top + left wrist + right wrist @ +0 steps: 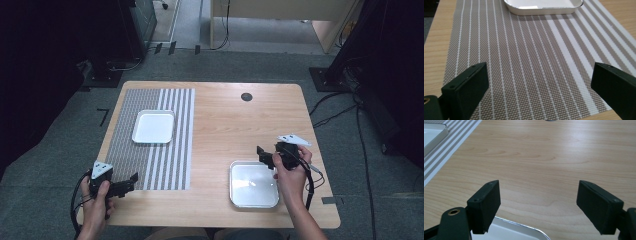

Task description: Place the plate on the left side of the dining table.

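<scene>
A white square tray [154, 126] rests on a grey striped placemat [150, 165] on the left half of the wooden table [225, 120]. A silver tray [253, 184] with nothing in it lies near the front right. My left gripper [133, 179] is held low at the placemat's front left corner. In the left gripper view it [539, 72] is open over the placemat [524, 62], with the white tray [544, 6] ahead. My right gripper [264, 156] hovers at the silver tray's far right corner. It [539, 185] is open over bare wood, with the silver tray's rim [524, 231] below.
A dark round grommet [246, 97] is set into the table near its far edge. Cables [330, 107] run over the floor to the right of the table. In the right gripper view the placemat [446, 147] and white tray [431, 132] lie far left.
</scene>
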{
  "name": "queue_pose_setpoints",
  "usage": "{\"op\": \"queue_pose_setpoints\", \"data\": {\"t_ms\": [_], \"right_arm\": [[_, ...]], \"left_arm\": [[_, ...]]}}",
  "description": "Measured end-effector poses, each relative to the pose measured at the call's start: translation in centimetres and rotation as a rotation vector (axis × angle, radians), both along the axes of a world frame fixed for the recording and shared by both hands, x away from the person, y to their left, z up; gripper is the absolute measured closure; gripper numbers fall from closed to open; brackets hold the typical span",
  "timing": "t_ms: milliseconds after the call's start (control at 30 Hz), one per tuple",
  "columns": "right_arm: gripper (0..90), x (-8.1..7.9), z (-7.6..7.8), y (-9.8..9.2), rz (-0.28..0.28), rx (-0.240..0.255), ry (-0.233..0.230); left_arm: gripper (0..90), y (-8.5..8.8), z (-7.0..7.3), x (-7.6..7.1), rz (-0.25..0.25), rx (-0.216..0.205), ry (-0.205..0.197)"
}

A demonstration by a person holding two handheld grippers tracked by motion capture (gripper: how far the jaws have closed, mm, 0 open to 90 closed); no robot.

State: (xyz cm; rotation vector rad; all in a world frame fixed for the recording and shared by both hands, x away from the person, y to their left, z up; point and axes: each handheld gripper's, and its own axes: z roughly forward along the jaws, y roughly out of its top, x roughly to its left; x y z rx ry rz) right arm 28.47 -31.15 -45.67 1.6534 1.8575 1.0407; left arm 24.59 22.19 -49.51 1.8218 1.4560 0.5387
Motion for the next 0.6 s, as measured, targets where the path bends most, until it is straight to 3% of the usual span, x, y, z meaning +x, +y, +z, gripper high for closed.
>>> {"op": "queue_pose_setpoints", "data": {"t_ms": [133, 600], "right_arm": [[20.2, -0.7, -0.6, -1.0, -0.024, 0.006, 0.000], [20.9, -3.3, -2.6, -5.1, -0.093, -0.010, 0.014]], "left_arm": [[1.4, 0.7, 0.0, -0.3, -0.001, -0.024, -0.008], [1.4, 2.6, -0.8, -0.3, 0.021, -0.016, 0.008]]}}
